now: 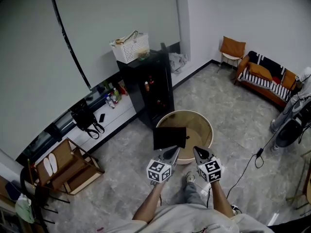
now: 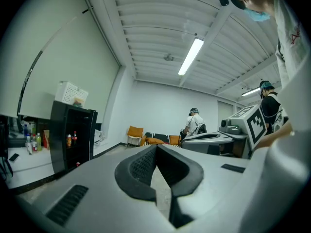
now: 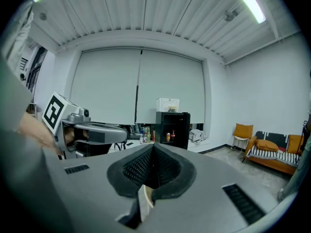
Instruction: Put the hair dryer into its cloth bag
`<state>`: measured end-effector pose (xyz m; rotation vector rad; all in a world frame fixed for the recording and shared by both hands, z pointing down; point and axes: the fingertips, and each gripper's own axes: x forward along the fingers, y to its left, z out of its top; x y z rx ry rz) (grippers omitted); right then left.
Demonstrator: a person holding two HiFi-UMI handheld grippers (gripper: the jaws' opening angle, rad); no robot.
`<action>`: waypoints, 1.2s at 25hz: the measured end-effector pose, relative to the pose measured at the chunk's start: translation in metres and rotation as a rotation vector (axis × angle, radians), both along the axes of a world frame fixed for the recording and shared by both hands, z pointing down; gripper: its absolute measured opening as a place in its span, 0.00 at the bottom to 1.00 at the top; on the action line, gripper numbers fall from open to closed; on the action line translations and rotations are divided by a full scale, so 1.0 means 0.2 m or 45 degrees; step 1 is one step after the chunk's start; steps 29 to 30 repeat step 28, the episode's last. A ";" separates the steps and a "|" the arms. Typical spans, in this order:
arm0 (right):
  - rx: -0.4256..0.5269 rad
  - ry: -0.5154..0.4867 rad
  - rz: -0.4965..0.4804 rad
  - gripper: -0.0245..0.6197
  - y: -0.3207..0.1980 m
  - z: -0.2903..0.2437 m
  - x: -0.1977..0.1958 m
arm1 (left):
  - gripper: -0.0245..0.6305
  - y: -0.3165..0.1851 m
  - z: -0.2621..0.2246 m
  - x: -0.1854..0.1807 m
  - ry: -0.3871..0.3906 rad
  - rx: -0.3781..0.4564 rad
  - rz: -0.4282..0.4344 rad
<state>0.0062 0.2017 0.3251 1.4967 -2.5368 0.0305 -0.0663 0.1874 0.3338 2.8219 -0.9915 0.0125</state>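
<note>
Jaws pressed together, empty: left gripper (image 1: pixel 172 151) and right gripper (image 1: pixel 197 151) held level at black bag's (image 1: pixel 169 137) six o'clock, seemingly squared to it.

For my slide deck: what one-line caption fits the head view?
Left gripper and right gripper, jaws shut, face a black bag at the rim of a round tub.

Partly hidden behind black cloth bag (image 1: pixel 169 137): near rim of round tub (image 1: pixel 194 112); cut off at lower edge: person's torso (image 1: pixel 194 221); too small to identify: bottles (image 1: pixel 112 99) on low shelf (image 1: pixel 119 118); bag contents indiscernible.
</note>
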 end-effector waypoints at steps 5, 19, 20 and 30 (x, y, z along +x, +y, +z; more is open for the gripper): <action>0.012 -0.001 -0.002 0.08 0.10 0.01 0.01 | 0.08 0.12 0.01 0.02 -0.005 0.012 0.009; -0.003 0.020 0.010 0.08 0.20 0.04 0.01 | 0.08 0.23 0.05 0.02 -0.021 0.001 0.022; -0.004 0.023 0.011 0.08 0.21 0.04 0.02 | 0.08 0.23 0.05 0.02 -0.019 0.001 0.024; -0.013 0.038 0.021 0.08 0.25 0.05 -0.02 | 0.08 0.27 0.06 -0.02 -0.024 -0.002 0.036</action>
